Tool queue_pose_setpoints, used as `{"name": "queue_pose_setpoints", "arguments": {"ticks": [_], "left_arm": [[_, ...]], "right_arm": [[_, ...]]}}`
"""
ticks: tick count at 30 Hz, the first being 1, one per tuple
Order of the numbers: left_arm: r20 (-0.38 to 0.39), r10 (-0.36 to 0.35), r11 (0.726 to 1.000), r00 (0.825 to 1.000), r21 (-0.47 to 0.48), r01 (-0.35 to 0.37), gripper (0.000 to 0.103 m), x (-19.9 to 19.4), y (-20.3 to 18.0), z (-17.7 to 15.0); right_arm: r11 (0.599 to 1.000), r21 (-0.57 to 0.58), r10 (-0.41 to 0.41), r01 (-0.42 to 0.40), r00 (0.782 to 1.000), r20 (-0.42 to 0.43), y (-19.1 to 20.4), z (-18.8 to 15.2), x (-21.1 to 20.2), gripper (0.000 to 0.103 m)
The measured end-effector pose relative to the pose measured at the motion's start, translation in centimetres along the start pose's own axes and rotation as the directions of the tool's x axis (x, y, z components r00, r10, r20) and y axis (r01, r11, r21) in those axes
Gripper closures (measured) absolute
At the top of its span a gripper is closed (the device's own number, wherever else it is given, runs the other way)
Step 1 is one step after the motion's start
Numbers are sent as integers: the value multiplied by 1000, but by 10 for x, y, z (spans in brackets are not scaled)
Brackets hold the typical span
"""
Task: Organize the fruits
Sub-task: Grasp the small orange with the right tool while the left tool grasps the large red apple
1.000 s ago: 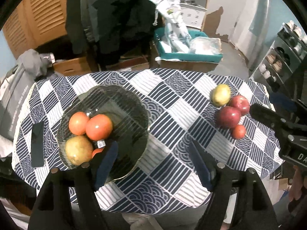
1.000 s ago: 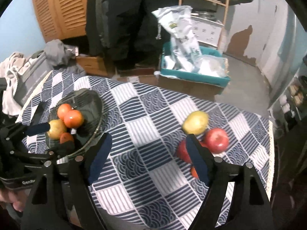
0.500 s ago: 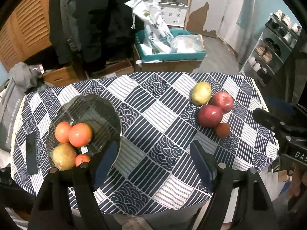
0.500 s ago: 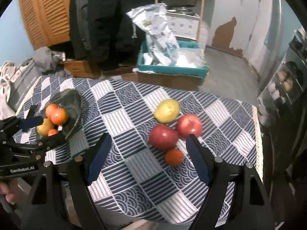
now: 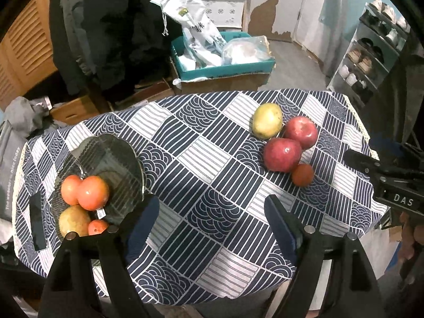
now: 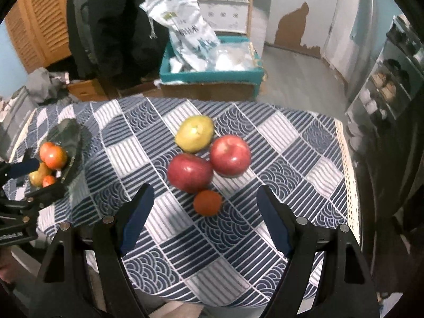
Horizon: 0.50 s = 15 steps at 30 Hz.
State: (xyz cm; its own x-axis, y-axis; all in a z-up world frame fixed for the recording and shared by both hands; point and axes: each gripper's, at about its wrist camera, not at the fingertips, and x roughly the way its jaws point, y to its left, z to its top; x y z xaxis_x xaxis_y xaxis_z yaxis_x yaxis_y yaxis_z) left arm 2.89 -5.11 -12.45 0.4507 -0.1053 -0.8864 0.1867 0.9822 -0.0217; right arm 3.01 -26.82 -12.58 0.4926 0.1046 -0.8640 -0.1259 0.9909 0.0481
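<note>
On a patterned cloth (image 6: pixel 278 137) lie two glossy round apples (image 6: pixel 189 176), a small orange fruit (image 6: pixel 207 202) and a matte yellow pear (image 6: pixel 194 136), long axis slanting. All sit just beyond the right gripper (image 6: pixel 204 206), wide and empty. The left gripper (image 5: pixel 212 217), opening and empty, hangs beside a ribbed glass bowl (image 5: pixel 116 159) of fruit.

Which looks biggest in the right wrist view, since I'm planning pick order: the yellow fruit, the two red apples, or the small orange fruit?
1. The two red apples, near and far, look alike, so no ranking between them.
2. Yellow fruit, slightly smaller, though it lies farther off.
3. Small orange fruit, clearly smallest.
</note>
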Motion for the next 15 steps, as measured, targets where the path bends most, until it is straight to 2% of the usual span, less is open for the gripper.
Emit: {"name": "queue_pose_setpoints", "arguments": {"ticks": [15], "left_arm": [[-54, 27, 1000, 998, 14, -27, 20, 52, -5, -1]], "right_arm": [[1000, -25, 8, -12, 988, -153, -7, -21, 77, 23]]}}
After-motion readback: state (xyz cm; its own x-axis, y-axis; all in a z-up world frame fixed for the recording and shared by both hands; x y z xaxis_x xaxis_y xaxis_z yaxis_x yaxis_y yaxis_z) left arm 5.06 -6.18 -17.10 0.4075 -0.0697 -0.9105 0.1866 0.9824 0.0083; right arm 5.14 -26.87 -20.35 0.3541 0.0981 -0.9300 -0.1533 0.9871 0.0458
